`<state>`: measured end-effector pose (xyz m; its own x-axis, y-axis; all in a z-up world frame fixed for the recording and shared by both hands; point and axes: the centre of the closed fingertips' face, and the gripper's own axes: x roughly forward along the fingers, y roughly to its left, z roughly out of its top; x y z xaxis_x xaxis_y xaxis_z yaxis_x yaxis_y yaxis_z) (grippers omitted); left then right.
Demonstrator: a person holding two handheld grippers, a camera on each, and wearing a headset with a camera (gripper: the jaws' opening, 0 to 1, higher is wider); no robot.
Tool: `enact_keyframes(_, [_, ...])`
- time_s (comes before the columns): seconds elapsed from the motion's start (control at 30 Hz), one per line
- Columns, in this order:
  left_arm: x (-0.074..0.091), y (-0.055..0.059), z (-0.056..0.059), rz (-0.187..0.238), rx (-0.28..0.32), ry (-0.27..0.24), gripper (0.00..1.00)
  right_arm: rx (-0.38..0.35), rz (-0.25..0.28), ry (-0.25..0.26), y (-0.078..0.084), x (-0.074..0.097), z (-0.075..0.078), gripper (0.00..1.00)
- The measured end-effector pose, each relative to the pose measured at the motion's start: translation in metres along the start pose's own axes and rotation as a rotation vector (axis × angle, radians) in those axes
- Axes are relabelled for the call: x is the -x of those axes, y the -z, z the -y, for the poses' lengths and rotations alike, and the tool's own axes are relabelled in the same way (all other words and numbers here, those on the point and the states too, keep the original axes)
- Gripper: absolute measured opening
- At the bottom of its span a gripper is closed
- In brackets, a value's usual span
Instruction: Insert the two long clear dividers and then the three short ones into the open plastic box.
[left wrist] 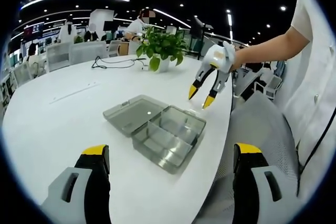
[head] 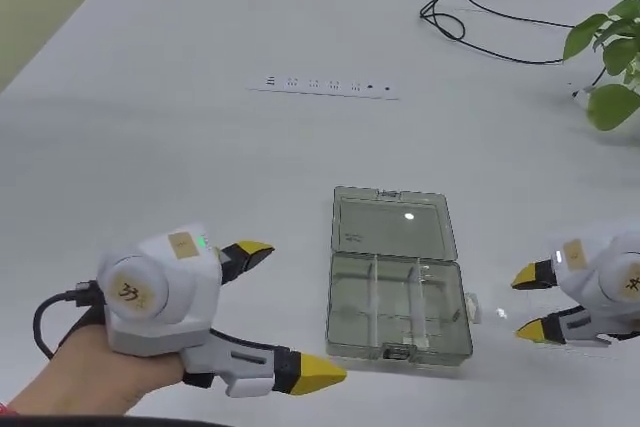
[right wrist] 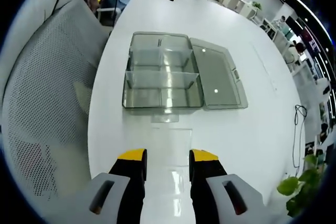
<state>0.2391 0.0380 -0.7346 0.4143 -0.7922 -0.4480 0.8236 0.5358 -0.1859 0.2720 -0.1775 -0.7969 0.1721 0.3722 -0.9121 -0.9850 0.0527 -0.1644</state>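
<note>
Box [head: 350, 339] x1 w/ 2 long dividers [head: 372, 292] inside; L gripper [head: 292, 311], R gripper [head: 530, 301] jaws both apart, empty.

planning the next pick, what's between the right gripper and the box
Clear divider pieces lie flat between the right gripper and the box, seen in the right gripper view.

The head view looks steeply down on the surface [head: 150, 97]; the two gripper views face each other across it (the right nearer), all sharing the box [head: 398, 287].
</note>
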Motion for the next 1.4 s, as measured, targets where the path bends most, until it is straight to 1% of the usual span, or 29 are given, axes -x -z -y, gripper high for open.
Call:
enact_keyframes(0.03, [-0.001, -0.002, 0.001, 0.002, 0.001, 0.005, 1.00, -0.006, 0.015, 0.013, -0.005, 0.004, 0.000, 0.33])
enact_keyframes(0.17, [-0.005, -0.009, 0.005, 0.006, 0.000, 0.018, 1.00, -0.001, 0.040, 0.047, -0.019, 0.018, 0.000, 0.33])
enact_keyframes(0.23, [-0.007, -0.015, 0.007, 0.020, -0.001, 0.021, 1.00, 0.010, 0.053, 0.063, -0.029, 0.026, -0.002, 0.33])
enact_keyframes(0.33, [-0.011, -0.027, 0.010, 0.049, 0.033, 0.034, 0.98, 0.022, 0.070, 0.085, -0.043, 0.034, -0.004, 0.33])
enact_keyframes(0.37, [-0.012, -0.029, 0.011, 0.052, 0.040, 0.036, 0.97, 0.023, 0.078, 0.093, -0.048, 0.037, -0.004, 0.33])
enact_keyframes(0.4, [-0.013, -0.031, 0.012, 0.053, 0.050, 0.036, 0.96, 0.024, 0.081, 0.095, -0.050, 0.038, -0.004, 0.33])
enact_keyframes(0.47, [-0.016, -0.036, 0.015, 0.059, 0.090, 0.045, 0.94, 0.029, 0.094, 0.110, -0.060, 0.044, -0.005, 0.33])
enact_keyframes(0.53, [-0.019, -0.044, 0.018, 0.090, 0.105, 0.053, 0.92, 0.031, 0.105, 0.122, -0.070, 0.048, -0.006, 0.33])
enact_keyframes(0.57, [-0.020, -0.049, 0.020, 0.103, 0.134, 0.058, 0.91, 0.036, 0.109, 0.129, -0.075, 0.050, -0.006, 0.33])
enact_keyframes(0.6, [-0.021, -0.050, 0.022, 0.104, 0.167, 0.064, 0.88, 0.039, 0.111, 0.134, -0.078, 0.051, -0.007, 0.33])
enact_keyframes(0.63, [-0.023, -0.052, 0.024, 0.109, 0.194, 0.076, 0.85, 0.042, 0.114, 0.138, -0.082, 0.053, -0.007, 0.33])
enact_keyframes(0.67, [-0.024, -0.056, 0.027, 0.121, 0.235, 0.092, 0.82, 0.044, 0.116, 0.142, -0.085, 0.054, -0.008, 0.33])
enact_keyframes(0.73, [-0.027, -0.061, 0.028, 0.146, 0.278, 0.099, 0.77, 0.047, 0.131, 0.152, -0.096, 0.058, -0.009, 0.33])
enact_keyframes(0.77, [-0.028, -0.062, 0.029, 0.146, 0.290, 0.105, 0.76, 0.048, 0.135, 0.155, -0.099, 0.059, -0.009, 0.33])
enact_keyframes(0.87, [-0.031, -0.061, 0.033, 0.126, 0.331, 0.121, 0.69, 0.056, 0.147, 0.163, -0.109, 0.063, -0.010, 0.33])
enact_keyframes(1.0, [-0.035, -0.066, 0.040, 0.140, 0.377, 0.152, 0.61, 0.062, 0.158, 0.168, -0.119, 0.065, -0.012, 0.33])
enact_keyframes(1.07, [-0.038, -0.069, 0.043, 0.148, 0.415, 0.166, 0.57, 0.073, 0.161, 0.170, -0.125, 0.064, -0.014, 0.33])
enact_keyframes(1.1, [-0.040, -0.071, 0.048, 0.153, 0.430, 0.187, 0.54, 0.079, 0.161, 0.172, -0.127, 0.064, -0.015, 0.33])
enact_keyframes(1.2, [-0.045, -0.072, 0.053, 0.149, 0.452, 0.206, 0.45, 0.091, 0.165, 0.175, -0.133, 0.065, -0.016, 0.33])
enact_keyframes(1.23, [-0.047, -0.072, 0.056, 0.147, 0.457, 0.217, 0.43, 0.091, 0.167, 0.176, -0.135, 0.066, -0.016, 0.33])
enact_keyframes(1.4, [-0.053, -0.074, 0.062, 0.148, 0.491, 0.252, 0.33, 0.092, 0.181, 0.174, -0.142, 0.066, -0.017, 0.33])
